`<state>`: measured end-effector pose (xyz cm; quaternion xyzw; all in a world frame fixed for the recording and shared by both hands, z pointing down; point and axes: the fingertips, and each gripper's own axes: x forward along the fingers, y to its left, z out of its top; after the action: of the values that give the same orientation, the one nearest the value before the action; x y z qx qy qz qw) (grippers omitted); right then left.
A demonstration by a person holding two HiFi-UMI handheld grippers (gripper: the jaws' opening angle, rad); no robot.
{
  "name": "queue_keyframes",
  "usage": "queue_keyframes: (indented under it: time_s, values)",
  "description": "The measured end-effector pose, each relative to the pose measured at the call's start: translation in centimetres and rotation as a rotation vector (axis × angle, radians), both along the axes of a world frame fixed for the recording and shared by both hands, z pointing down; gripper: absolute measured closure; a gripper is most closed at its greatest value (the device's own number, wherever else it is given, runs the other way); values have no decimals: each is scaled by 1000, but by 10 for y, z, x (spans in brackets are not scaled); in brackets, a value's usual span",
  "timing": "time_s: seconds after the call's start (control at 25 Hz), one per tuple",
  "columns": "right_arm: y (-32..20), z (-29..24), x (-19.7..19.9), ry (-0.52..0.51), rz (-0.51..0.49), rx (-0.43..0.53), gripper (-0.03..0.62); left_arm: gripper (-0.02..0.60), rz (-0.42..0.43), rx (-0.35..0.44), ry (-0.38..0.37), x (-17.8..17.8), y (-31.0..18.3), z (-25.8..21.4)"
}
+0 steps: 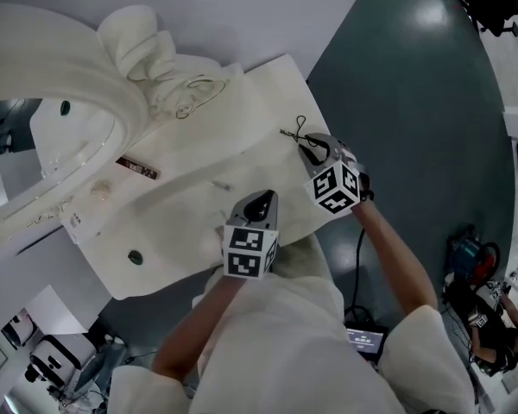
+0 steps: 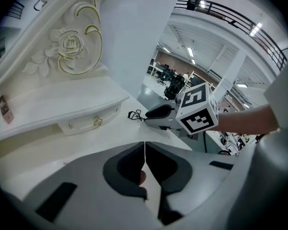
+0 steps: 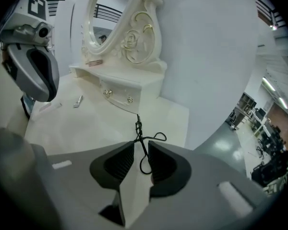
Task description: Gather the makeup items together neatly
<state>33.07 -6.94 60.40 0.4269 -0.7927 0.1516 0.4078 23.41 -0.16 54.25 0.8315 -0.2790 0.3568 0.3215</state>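
A black eyelash curler (image 3: pixel 140 133) lies at the right end of the white vanity table (image 1: pixel 268 93). My right gripper (image 3: pixel 141 147) has its jaws a little apart, with one handle loop of the curler between the pads, which grip it. In the head view the curler (image 1: pixel 295 132) pokes out past that gripper (image 1: pixel 309 147). My left gripper (image 1: pixel 261 198) hovers over the table's front middle, and its tips (image 2: pixel 145 145) meet. A small pinkish thing that I cannot name shows in the hollow behind them. A brown stick (image 1: pixel 138 168) lies on the raised shelf, and a small silver item (image 1: pixel 220 185) lies on the tabletop.
An ornate oval mirror (image 1: pixel 34 136) with carved roses stands at the back left. Under the shelf is a small drawer (image 3: pixel 117 96) with gold knobs. A pale round item (image 1: pixel 101 192) sits on the shelf's left part. The table's right edge drops to a dark floor (image 1: pixel 414 102).
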Motion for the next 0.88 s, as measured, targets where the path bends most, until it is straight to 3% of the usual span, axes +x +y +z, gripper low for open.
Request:
queue_keyframes:
  time_s: [0.44,0.88]
  values:
    - [-4,11,-2,50,-157,-20,537,566,-24,-9,-7,-7,-5,1]
    - [-4,15,-8,36,-176,-67,577,566,-42,-6,-7,-16,-9,-1]
